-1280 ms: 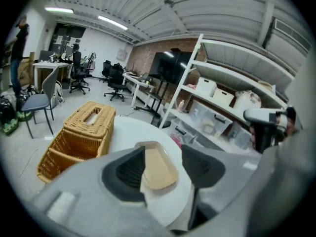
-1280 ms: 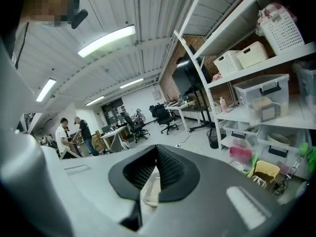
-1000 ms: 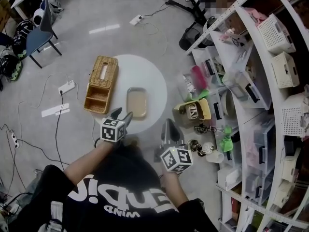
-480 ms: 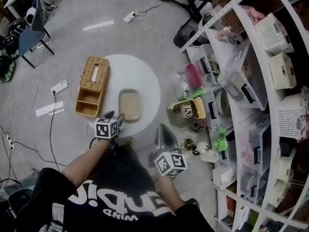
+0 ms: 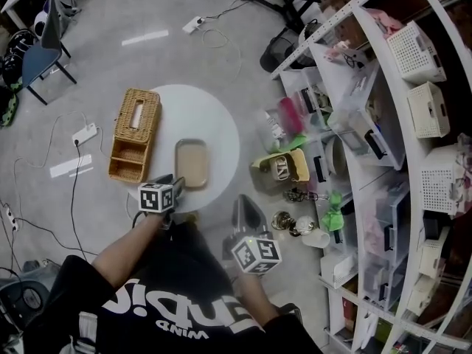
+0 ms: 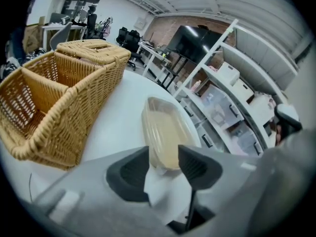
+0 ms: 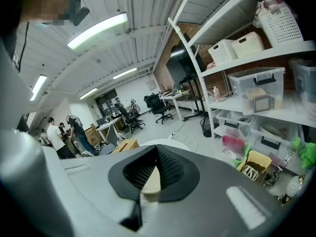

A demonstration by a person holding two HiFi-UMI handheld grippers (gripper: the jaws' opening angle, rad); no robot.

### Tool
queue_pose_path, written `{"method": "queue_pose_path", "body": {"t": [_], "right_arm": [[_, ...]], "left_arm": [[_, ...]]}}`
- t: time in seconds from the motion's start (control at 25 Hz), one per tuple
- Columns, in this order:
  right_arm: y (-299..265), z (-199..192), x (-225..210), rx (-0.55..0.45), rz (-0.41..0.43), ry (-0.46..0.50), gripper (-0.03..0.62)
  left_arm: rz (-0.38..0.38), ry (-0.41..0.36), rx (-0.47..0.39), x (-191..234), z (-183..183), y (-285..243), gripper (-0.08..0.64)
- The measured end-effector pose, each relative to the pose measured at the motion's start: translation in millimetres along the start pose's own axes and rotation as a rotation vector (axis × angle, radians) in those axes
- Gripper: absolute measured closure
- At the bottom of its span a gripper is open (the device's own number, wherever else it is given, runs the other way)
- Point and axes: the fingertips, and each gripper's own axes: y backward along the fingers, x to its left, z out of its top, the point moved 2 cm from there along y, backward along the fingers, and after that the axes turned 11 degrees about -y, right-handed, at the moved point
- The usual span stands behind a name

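Observation:
A tan oblong tray (image 5: 191, 164) lies on a round white table (image 5: 214, 116), next to a wicker basket (image 5: 133, 135) at the table's left side. My left gripper (image 5: 174, 180) is low over the table's near edge and stands open. In the left gripper view the tray's (image 6: 165, 132) near end sits between the tips of my left gripper (image 6: 163, 153), and the basket (image 6: 59, 100) is close on the left. My right gripper (image 5: 246, 206) is held off the table toward the near right. Its jaws meet at the tips (image 7: 157, 152), with nothing in them.
A white shelving rack (image 5: 413, 109) with bins and baskets fills the right side. A yellow box (image 5: 284, 168) and small items sit on the floor at its foot. Cables and a power strip (image 5: 85, 133) lie to the left. People (image 7: 74, 132) stand by distant desks.
My left gripper has dropped lower and moved forward to the tray's near end, so the basket and tray look larger. My right gripper has tilted down slightly toward the table.

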Motion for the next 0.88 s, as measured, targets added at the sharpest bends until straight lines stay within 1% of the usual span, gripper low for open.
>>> {"method": "queue_pose_path", "body": {"t": [0.32, 0.52, 0.76, 0.84, 0.88], "right_arm": [[-5, -1, -2, 0.007, -0.002, -0.012, 0.594], [-7, 0, 1, 0.009, 0.004, -0.012, 0.594], [-8, 0, 3, 0.009, 0.008, -0.013, 0.594], [-8, -1, 6, 0.009, 0.011, -0.008, 0.594], [-8, -1, 7, 0.009, 0.013, -0.006, 0.594]], "left_arm": [[-0.005, 0.027, 0.011, 3, 1, 1, 0.413], [-0.013, 0.059, 0.007, 3, 5, 4, 0.439], [-0.04, 0.111, -0.011, 2, 9, 9, 0.471], [-0.042, 0.12, -0.013, 4, 9, 12, 0.485], [-0.044, 0.124, -0.015, 5, 9, 14, 0.511]]}}
